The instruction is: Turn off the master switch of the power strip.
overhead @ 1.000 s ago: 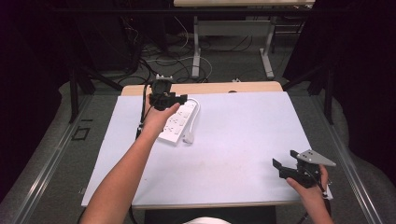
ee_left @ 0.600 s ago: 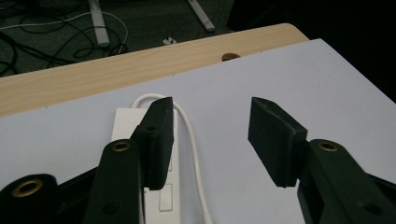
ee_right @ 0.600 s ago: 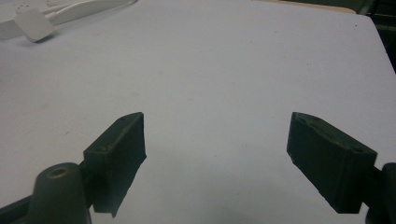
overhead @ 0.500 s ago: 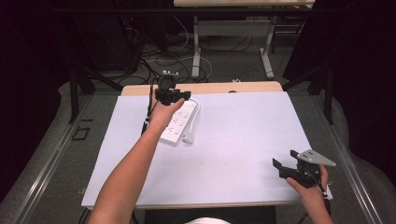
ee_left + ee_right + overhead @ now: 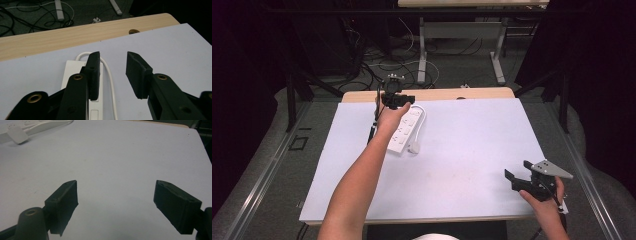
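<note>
Left tongs move toward the far end of the power strip, their jaws having just been closing.

Nothing is gripped yet: in the left gripper view the jaws stand apart above the strip's far end, with its white cord between them, untouched. The strip lies flat at the far left of the bench, its plug beside it. The left arm stretches far forward; the right tongs rest near right, wide apart and empty.
</note>
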{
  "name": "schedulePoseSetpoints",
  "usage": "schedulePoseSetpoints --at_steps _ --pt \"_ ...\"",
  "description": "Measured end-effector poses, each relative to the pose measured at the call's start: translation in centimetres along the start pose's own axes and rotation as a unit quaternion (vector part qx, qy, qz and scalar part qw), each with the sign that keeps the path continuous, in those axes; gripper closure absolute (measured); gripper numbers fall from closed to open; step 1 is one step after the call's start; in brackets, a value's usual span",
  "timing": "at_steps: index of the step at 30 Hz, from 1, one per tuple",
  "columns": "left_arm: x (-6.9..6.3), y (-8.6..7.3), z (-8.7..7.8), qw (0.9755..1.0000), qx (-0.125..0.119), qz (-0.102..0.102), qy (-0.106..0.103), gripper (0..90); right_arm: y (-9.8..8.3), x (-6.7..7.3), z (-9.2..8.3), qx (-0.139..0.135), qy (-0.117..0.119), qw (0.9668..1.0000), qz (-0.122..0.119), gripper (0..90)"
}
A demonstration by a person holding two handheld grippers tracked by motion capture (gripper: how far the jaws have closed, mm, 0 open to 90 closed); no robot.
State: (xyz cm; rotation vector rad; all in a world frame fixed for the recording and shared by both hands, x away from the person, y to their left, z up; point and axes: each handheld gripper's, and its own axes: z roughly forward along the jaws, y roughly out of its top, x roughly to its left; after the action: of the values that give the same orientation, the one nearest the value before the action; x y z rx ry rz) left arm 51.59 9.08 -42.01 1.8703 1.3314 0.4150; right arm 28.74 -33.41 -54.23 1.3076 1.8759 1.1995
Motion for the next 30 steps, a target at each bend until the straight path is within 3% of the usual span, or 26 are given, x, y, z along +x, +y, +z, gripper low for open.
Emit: schedulePoseSetpoints --at_steps 4,7,14,18,20,30 --pt "0.3 0.0 0.9 0.9999 0.01 -0.002 -0.001 66.3 0.0 -0.1 0.0 0.001 -0.002 1.0 -0.007 18.6" --pt "0.2 0.1 1.4 1.0 0.004 -0.007 -0.001 67.5 0.0 -0.1 0.1 -0.004 -0.001 1.0 -0.008 18.6" --pt "0.2 0.3 2.2 0.9999 0.008 -0.002 0.007 72.0 0.0 0.0 0.1 -0.005 0.001 1.0 0.004 18.6" --pt "0.2 0.1 2.9 0.9998 0.014 0.007 0.013 74.0 -0.1 -0.1 0.3 -0.023 -0.007 0.9997 -0.001 18.6" --pt "0.3 0.1 3.2 0.9996 0.019 0.013 0.016 75.3 0.0 -0.2 0.0 -0.005 -0.003 1.0 -0.002 18.6" --pt "0.8 -0.2 4.3 0.9991 0.026 0.012 0.033 82.3 0.0 -0.2 0.0 -0.003 0.0 1.0 0.009 18.6"
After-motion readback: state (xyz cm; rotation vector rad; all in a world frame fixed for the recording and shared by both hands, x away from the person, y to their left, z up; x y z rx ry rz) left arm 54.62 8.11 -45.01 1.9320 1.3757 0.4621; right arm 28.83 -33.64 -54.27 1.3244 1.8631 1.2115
